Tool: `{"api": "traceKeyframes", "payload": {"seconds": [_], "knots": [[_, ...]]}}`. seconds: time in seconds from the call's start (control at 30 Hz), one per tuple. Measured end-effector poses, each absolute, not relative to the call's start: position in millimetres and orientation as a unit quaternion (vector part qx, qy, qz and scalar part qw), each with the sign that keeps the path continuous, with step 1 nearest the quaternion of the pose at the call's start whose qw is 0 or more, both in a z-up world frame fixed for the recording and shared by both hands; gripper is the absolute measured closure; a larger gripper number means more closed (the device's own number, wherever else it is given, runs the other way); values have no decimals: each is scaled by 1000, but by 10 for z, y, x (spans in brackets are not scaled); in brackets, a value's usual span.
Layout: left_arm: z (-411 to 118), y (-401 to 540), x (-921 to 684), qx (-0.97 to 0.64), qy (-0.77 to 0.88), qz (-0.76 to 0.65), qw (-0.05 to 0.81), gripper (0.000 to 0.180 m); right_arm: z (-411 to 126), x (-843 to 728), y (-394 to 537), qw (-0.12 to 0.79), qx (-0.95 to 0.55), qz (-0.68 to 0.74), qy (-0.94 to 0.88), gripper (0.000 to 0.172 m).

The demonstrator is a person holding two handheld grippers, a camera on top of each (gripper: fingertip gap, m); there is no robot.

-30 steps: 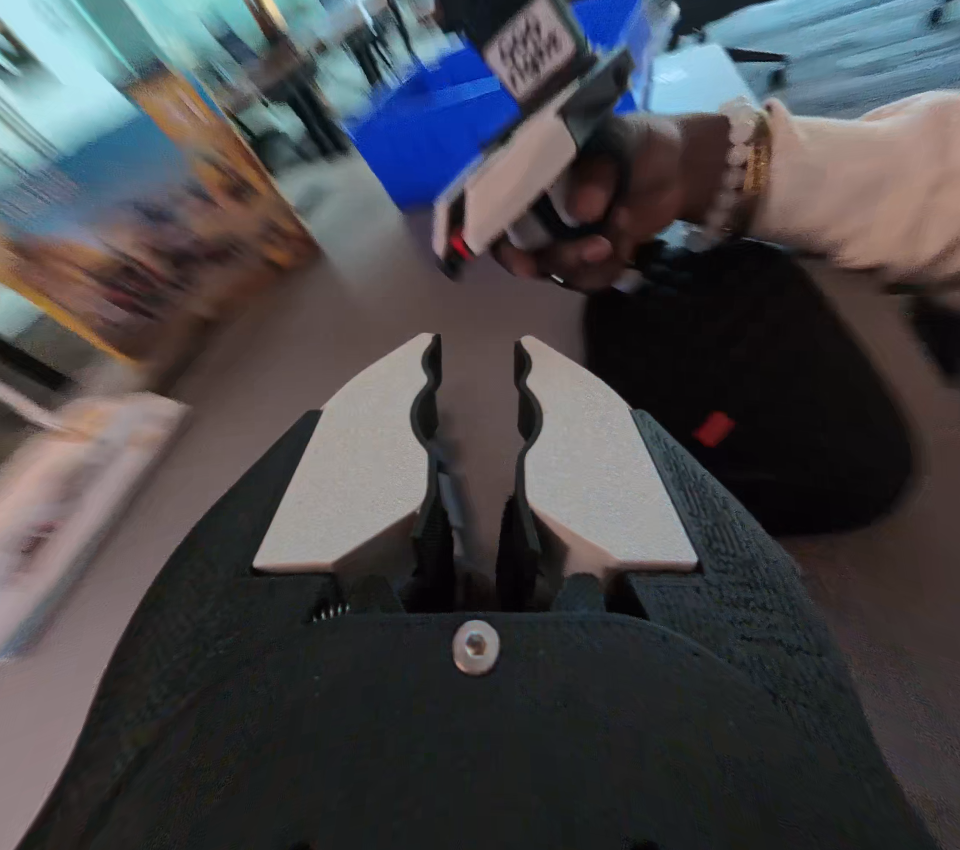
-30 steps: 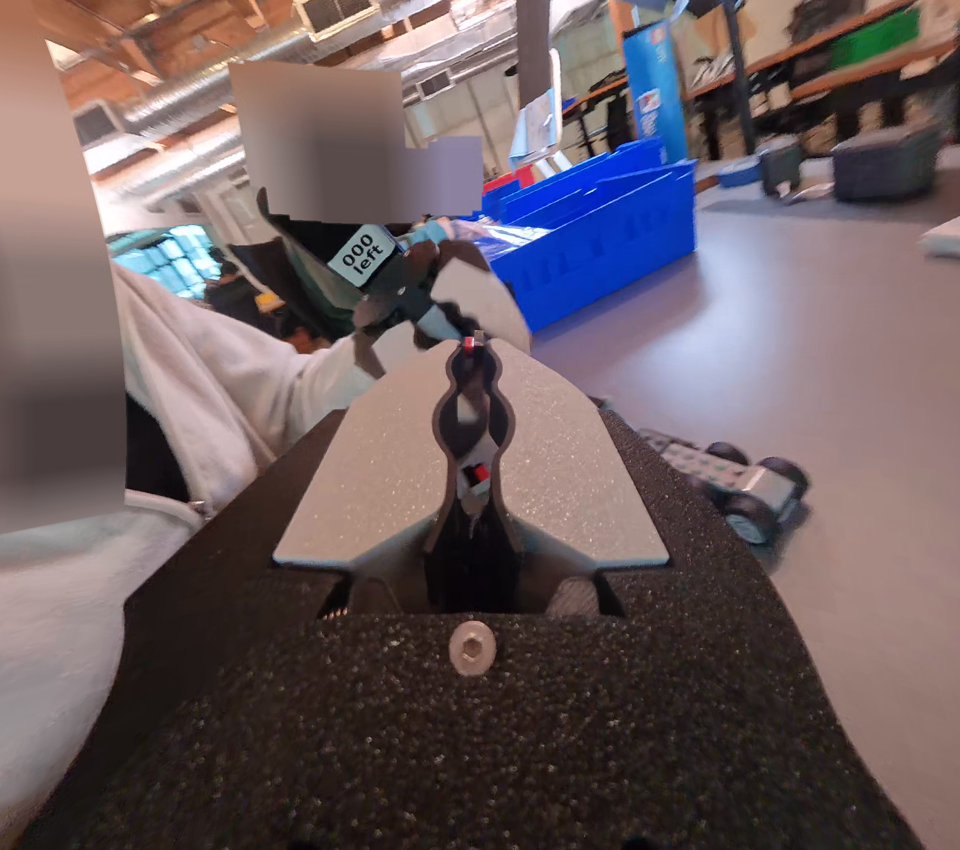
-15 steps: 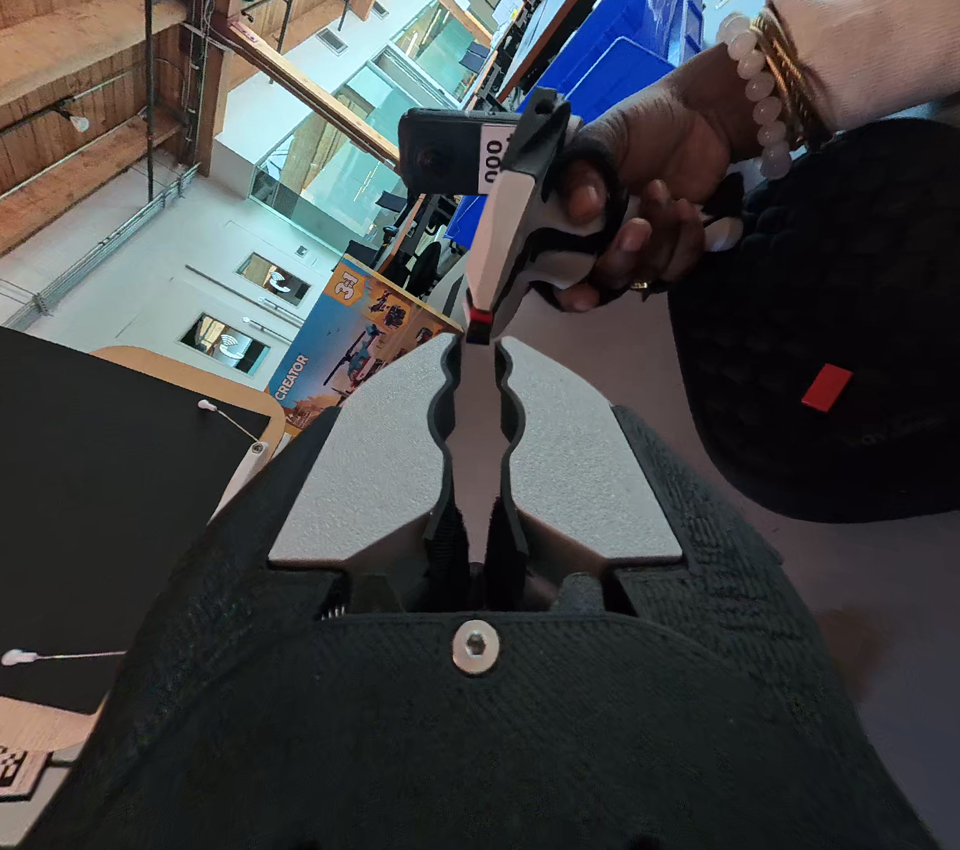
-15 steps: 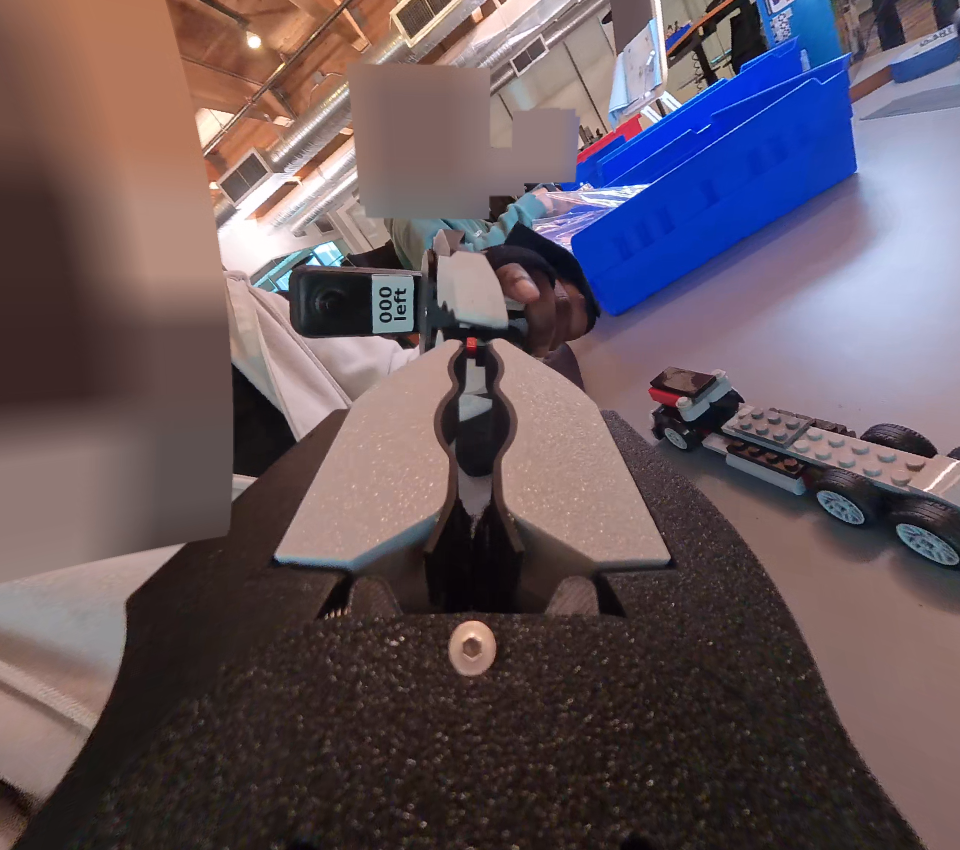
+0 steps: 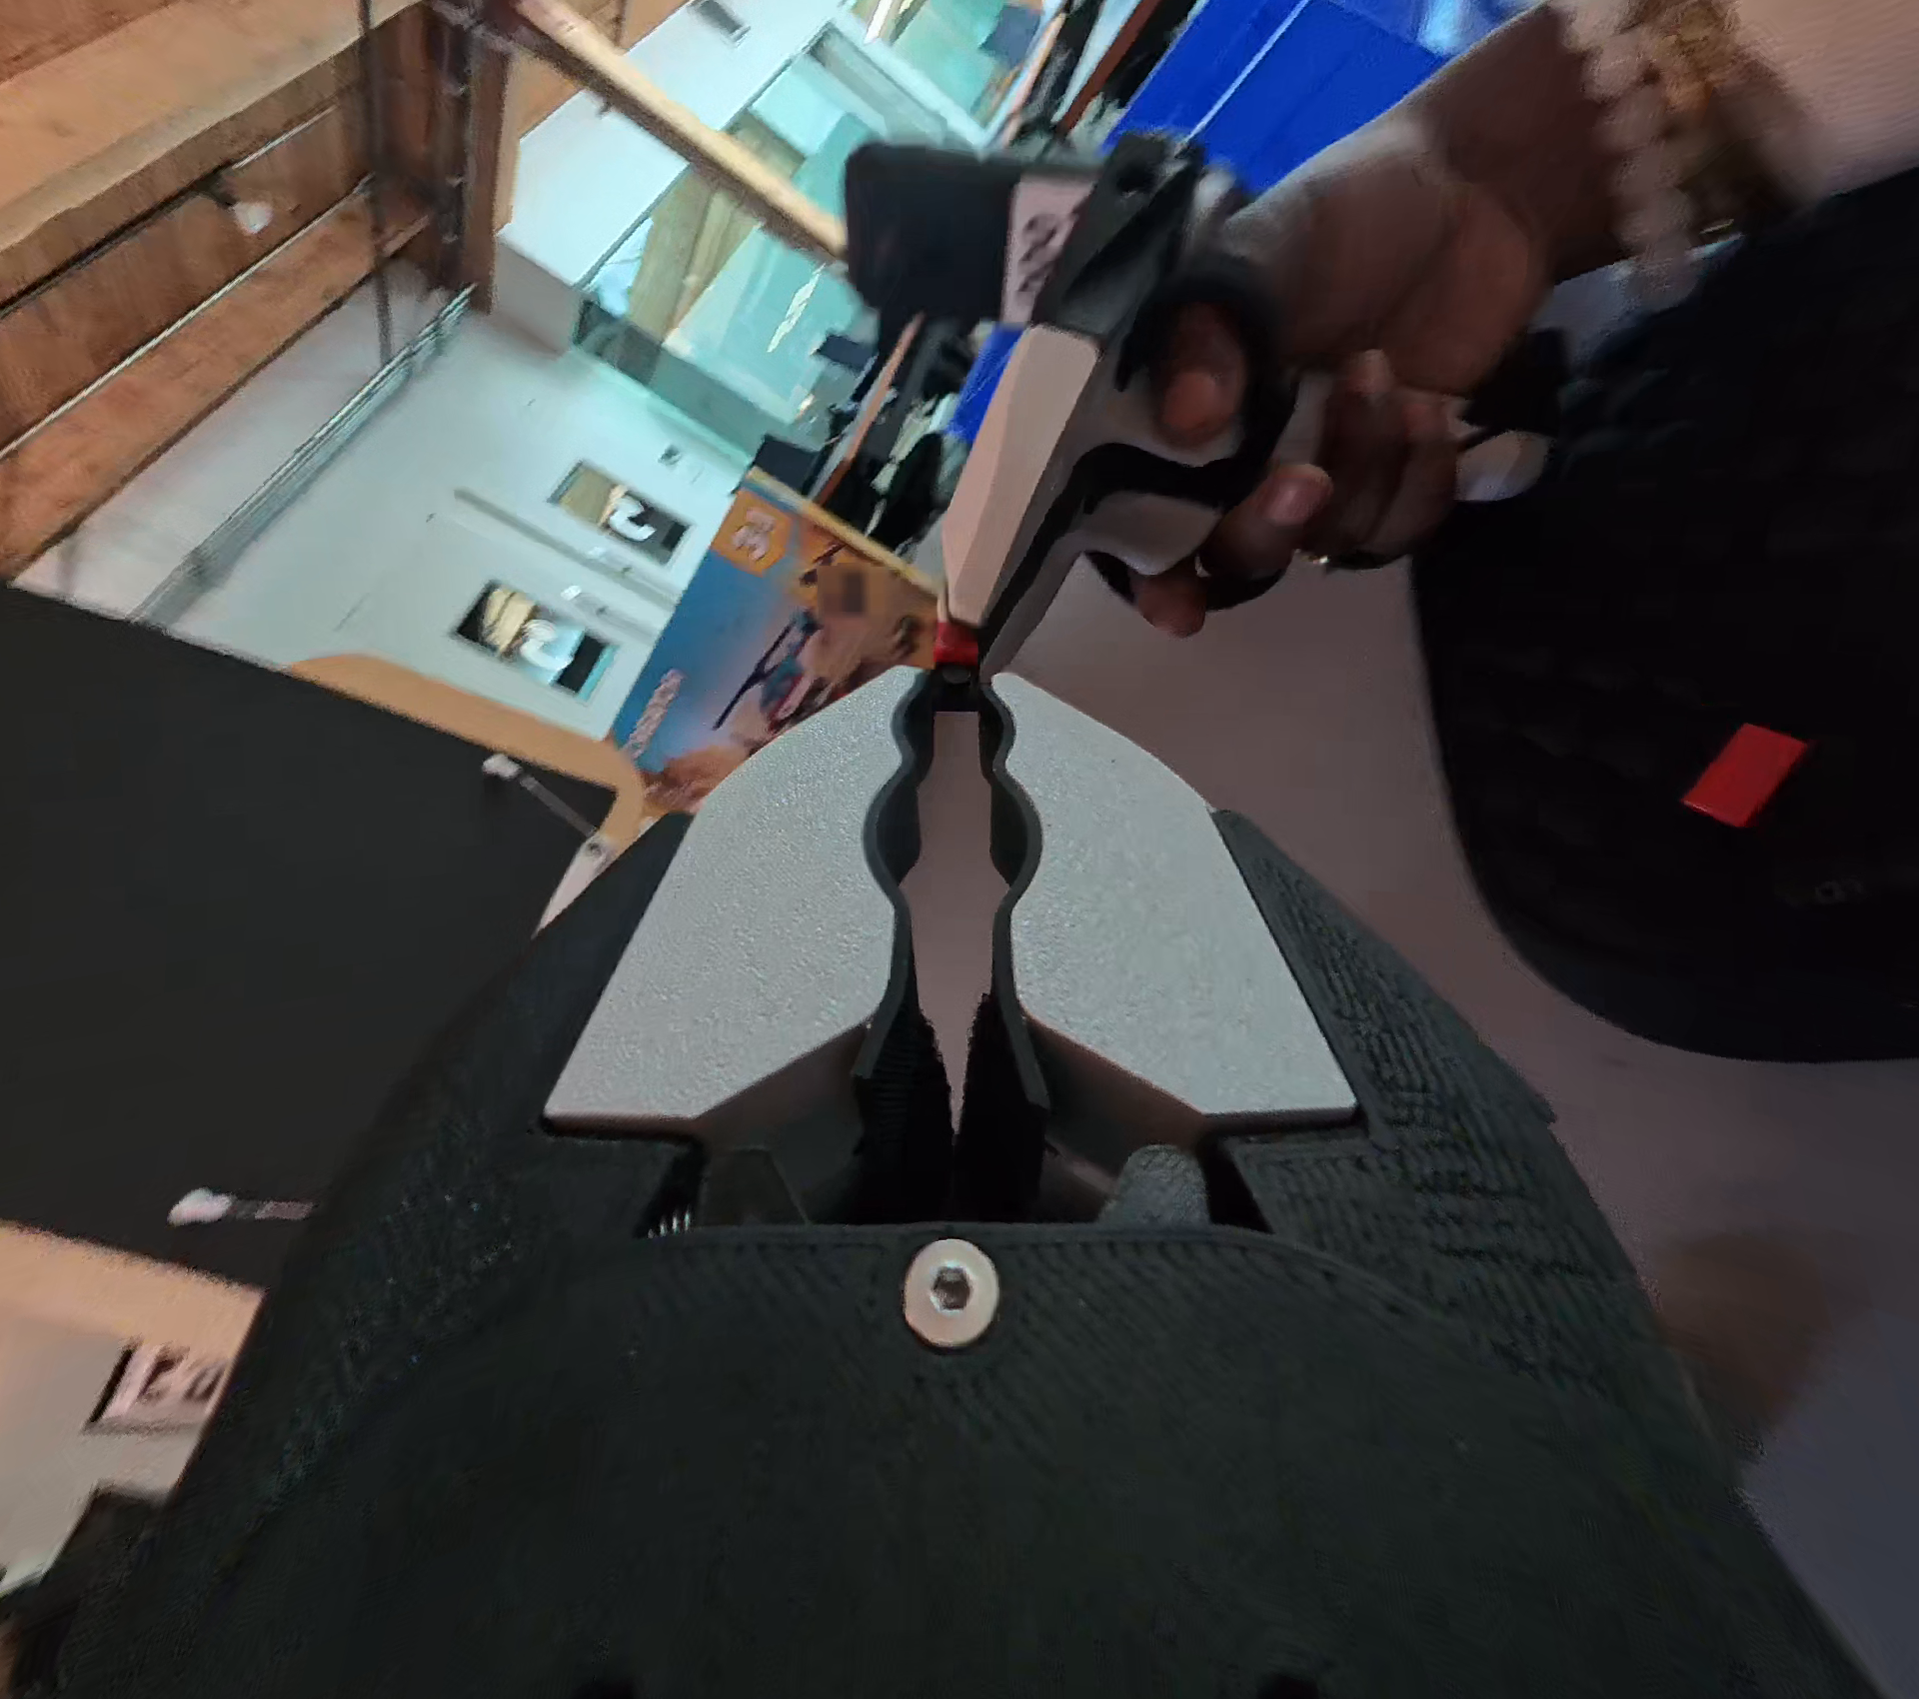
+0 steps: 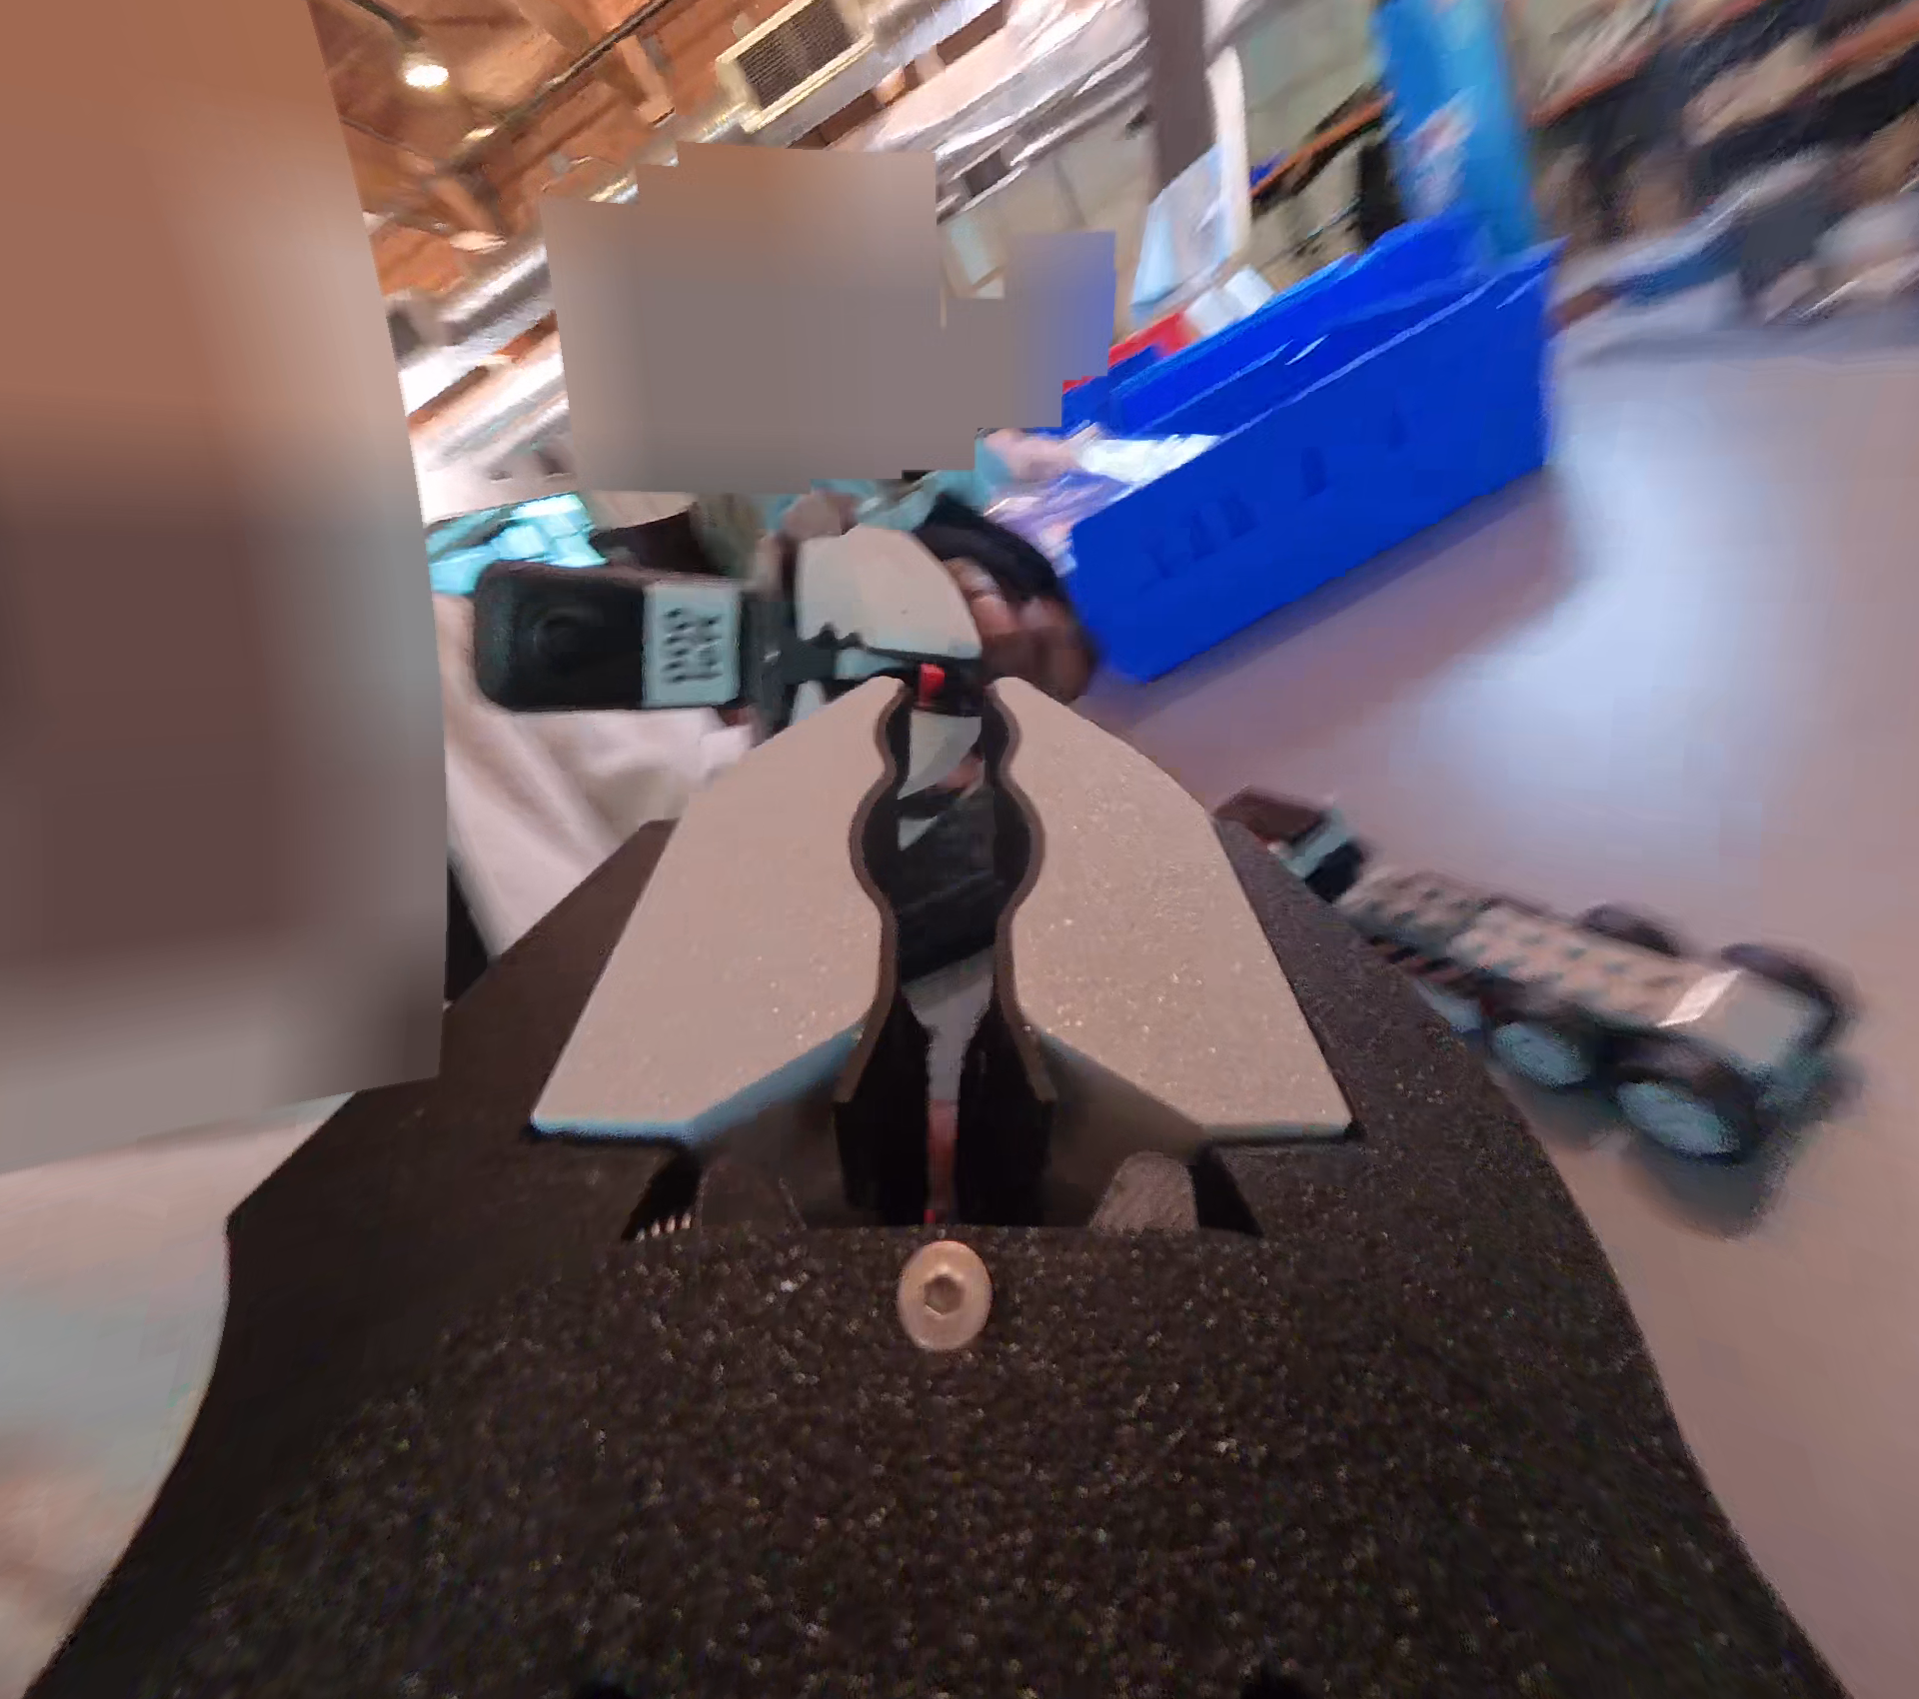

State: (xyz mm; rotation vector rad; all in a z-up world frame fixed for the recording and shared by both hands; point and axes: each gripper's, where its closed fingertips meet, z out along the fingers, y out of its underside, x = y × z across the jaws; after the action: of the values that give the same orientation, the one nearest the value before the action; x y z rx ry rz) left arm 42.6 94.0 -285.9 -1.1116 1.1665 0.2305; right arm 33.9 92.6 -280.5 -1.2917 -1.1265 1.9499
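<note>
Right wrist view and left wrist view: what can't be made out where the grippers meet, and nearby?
Small red and black piece: too small and blurred in both views to identify.
Right gripper: tips blurred in its own view, side-on in the left; contact with the piece unclear.
Toy truck: motion-blurred in right wrist view, front hidden behind the gripper body.

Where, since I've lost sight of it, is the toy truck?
Right wrist view: the toy truck lies on the table, right of the right gripper, nearer than the blue bin.
</note>
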Motion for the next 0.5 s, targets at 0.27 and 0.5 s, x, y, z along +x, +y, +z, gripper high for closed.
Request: {"api": "traceKeyframes", "payload": {"seconds": [0.27,0.5], "knots": [[-2774,1138,124,-507,473,258,673,173,-2707,201,1103,572,-464,458,-498,157],[-2752,1098,175,-457,493,330,663,173,-2721,146,1040,566,-461,464,-502,159]]}}
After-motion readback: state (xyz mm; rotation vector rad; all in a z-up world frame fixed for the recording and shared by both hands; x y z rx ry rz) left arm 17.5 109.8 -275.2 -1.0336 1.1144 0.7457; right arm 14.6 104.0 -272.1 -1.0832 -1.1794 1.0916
